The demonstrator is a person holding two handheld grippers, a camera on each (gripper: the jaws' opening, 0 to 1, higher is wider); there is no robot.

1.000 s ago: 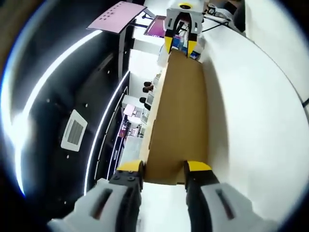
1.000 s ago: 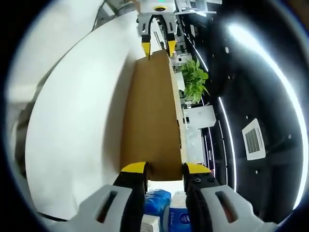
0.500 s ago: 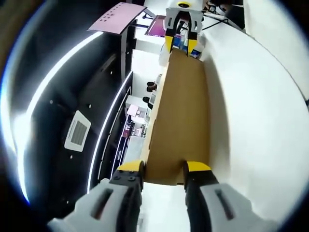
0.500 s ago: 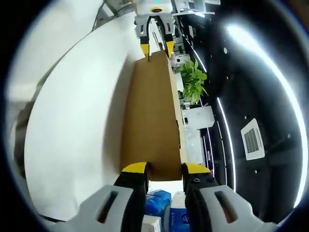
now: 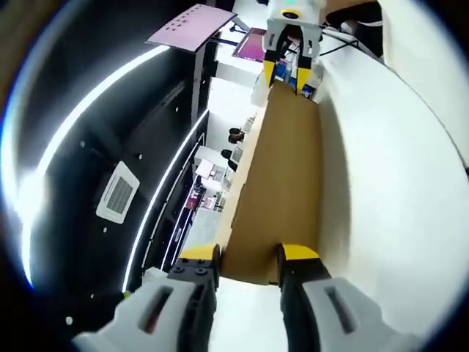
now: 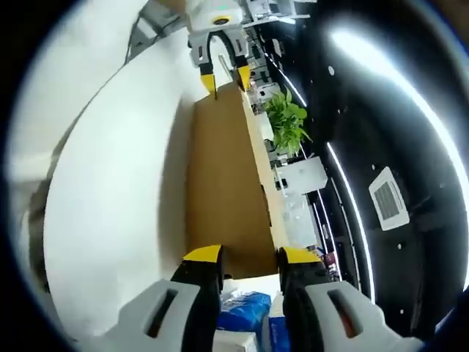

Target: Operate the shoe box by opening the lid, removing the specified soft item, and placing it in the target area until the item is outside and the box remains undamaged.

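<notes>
Cardboard lid [image 5: 282, 198] gripped at both ends by left gripper [image 5: 245, 257] & right gripper [image 6: 245, 257], 2 jaws each pinching its edge; it has tilted up slightly, so opening's underway.

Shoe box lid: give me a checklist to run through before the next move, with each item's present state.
1. Left gripper closed on the near end of the brown cardboard lid: ok, its yellow tips straddle the edge.
2. Right gripper closed on the opposite end of the lid: ok, its tips straddle the edge too.
3. Lid undamaged: ok, the panel looks flat, with no crease or tear in either view.
4. Lid clear of the box body: cannot tell, the box body is not distinguishable here.
5. Soft item located: cannot tell; blue and white packages show below the right gripper's tips, their identity unclear.
6. White table surface beside the lid: ok, bare where visible.
</notes>
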